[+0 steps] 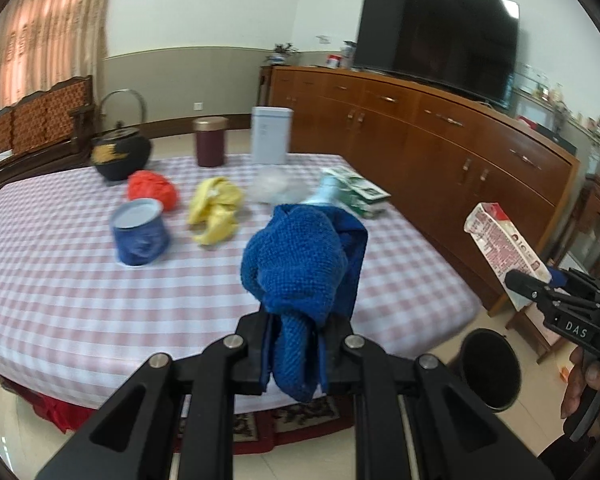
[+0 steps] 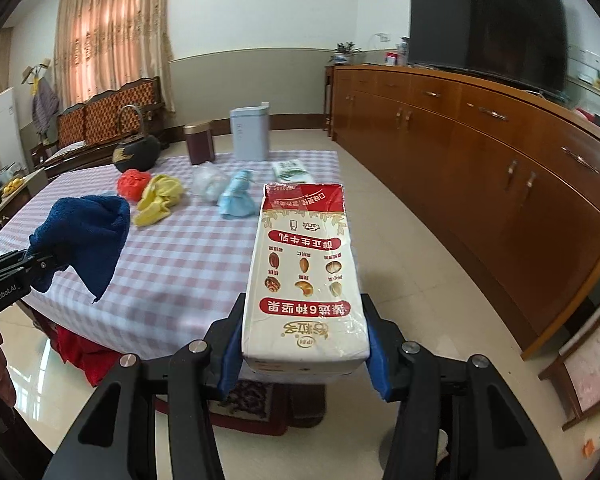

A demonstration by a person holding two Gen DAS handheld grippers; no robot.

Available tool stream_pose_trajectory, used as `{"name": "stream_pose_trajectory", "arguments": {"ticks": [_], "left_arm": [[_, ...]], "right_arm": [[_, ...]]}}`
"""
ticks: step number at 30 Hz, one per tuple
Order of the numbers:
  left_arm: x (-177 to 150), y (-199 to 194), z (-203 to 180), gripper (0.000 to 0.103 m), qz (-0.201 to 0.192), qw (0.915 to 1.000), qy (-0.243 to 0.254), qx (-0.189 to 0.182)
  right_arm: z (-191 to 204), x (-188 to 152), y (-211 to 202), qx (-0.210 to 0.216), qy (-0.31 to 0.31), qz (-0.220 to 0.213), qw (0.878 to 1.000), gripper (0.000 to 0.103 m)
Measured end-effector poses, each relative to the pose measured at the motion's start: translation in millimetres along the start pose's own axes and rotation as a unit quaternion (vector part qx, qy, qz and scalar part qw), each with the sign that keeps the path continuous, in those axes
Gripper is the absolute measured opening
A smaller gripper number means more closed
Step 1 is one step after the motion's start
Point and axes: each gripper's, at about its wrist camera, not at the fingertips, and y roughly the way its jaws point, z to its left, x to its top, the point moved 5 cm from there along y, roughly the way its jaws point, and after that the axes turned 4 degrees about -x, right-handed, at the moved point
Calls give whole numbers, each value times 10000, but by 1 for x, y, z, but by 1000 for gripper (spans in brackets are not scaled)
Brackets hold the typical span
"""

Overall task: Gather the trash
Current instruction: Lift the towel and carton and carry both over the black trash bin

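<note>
My left gripper (image 1: 296,344) is shut on a blue towel (image 1: 304,256) and holds it above the checked table's near edge; the towel also shows in the right wrist view (image 2: 88,232). My right gripper (image 2: 304,344) is shut on a red-and-white milk carton (image 2: 304,272), held off the table's right side, above the floor; the carton also shows in the left wrist view (image 1: 500,240). A black bin (image 1: 488,368) stands on the floor below it. On the table lie a red wad (image 1: 154,188), a yellow wad (image 1: 216,208), clear plastic (image 1: 272,188), a light blue wad (image 2: 238,196) and a green-white packet (image 1: 360,196).
A blue tin (image 1: 140,236), a black kettle (image 1: 120,156), a maroon canister (image 1: 211,142) and a white tin (image 1: 271,134) stand on the checked table (image 1: 100,300). A long wooden sideboard (image 2: 500,184) with a TV (image 2: 488,28) runs along the right.
</note>
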Motion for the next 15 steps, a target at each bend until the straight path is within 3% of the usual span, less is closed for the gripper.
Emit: {"name": "stream_pose_trajectory", "arguments": {"ticks": [15], "left_arm": [[-20,12,-102,18,213,9964,390,-726]], "right_arm": [[-80,-45,-37,-500,223,197,9983,53]]}}
